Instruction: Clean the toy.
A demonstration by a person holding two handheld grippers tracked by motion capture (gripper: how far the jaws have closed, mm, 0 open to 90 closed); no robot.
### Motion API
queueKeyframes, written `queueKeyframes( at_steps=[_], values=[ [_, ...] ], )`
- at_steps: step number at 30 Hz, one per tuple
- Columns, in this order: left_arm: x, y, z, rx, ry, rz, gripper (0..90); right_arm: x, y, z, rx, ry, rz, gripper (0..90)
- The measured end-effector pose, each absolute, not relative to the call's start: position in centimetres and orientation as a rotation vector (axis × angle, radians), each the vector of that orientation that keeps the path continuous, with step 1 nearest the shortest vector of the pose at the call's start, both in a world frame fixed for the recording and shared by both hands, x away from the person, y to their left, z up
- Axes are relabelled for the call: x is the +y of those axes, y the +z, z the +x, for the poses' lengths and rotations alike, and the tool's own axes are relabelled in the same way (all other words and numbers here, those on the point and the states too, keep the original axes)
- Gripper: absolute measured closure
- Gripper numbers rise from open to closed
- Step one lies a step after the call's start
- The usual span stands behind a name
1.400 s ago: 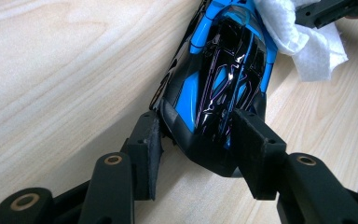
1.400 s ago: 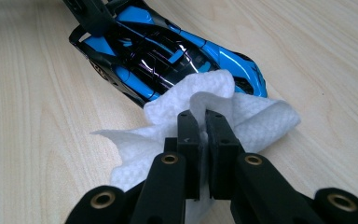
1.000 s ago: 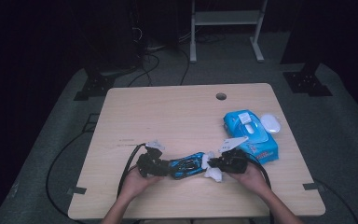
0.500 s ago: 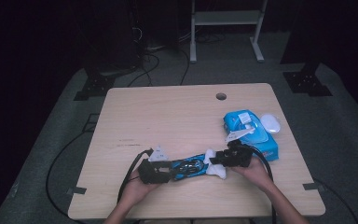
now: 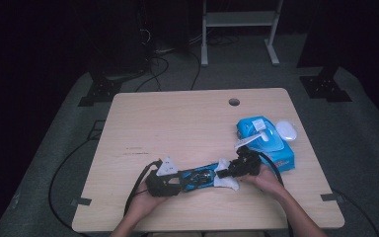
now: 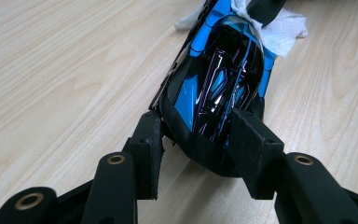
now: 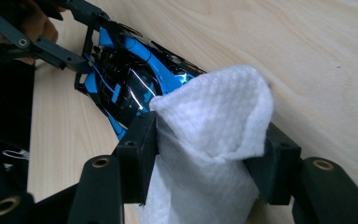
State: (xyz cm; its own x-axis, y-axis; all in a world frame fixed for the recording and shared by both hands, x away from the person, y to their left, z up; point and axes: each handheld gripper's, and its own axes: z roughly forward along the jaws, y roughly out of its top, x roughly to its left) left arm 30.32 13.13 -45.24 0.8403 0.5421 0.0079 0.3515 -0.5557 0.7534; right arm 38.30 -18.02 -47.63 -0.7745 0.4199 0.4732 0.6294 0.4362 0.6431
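A glossy blue and black toy car (image 6: 223,79) lies on the wooden table (image 5: 177,123), seen from above as the car (image 5: 197,177) near the front edge. My left gripper (image 6: 200,135) is shut on its near end, one pad against each side; from above the left gripper (image 5: 177,181) sits at the car's left. A white tissue (image 7: 214,116) covers the car's other end. My right gripper (image 7: 209,135) has just been opening, and the tissue bulges loosely between its spread pads. From above the right gripper (image 5: 225,173) is at the car's right end by the tissue (image 5: 227,183).
A blue wipes pack (image 5: 266,140) with a white sheet sticking out lies at the right of the table, a white rounded object (image 5: 286,131) beside it. A cable hole (image 5: 234,102) is at the far edge. Black cables trail off the front.
My right gripper has shifted a little at the car's right end and its jaws have spread around the tissue. The left gripper and the car have stayed put.
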Motion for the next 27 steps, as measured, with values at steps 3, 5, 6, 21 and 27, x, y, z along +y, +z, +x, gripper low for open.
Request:
queueKeyframes(
  at_steps=[3, 5, 6, 21, 27],
  values=[
    [13.2, -45.3, 30.2, 0.637, 0.314, 2.212, 54.8, -17.8, -47.9, 38.4, -2.422, -1.262, -0.889, 45.8],
    [13.3, -45.3, 30.2, 0.630, 0.317, 2.212, 54.6, -17.8, -47.9, 38.4, -2.428, -1.268, -0.876, 46.7],
    [13.3, -45.3, 30.2, 0.626, 0.320, 2.214, 54.3, -17.8, -47.8, 38.3, -2.435, -1.272, -0.869, 47.1],
    [13.5, -46.3, 32.8, 0.769, -0.046, 2.199, 27.2, -17.5, -46.0, 36.4, -2.634, -1.352, -0.733, 55.0],
    [12.7, -46.2, 33.0, 0.680, -0.118, 2.198, 43.7, -17.6, -45.2, 35.6, -2.683, -1.414, -0.683, 57.6]
  ],
)
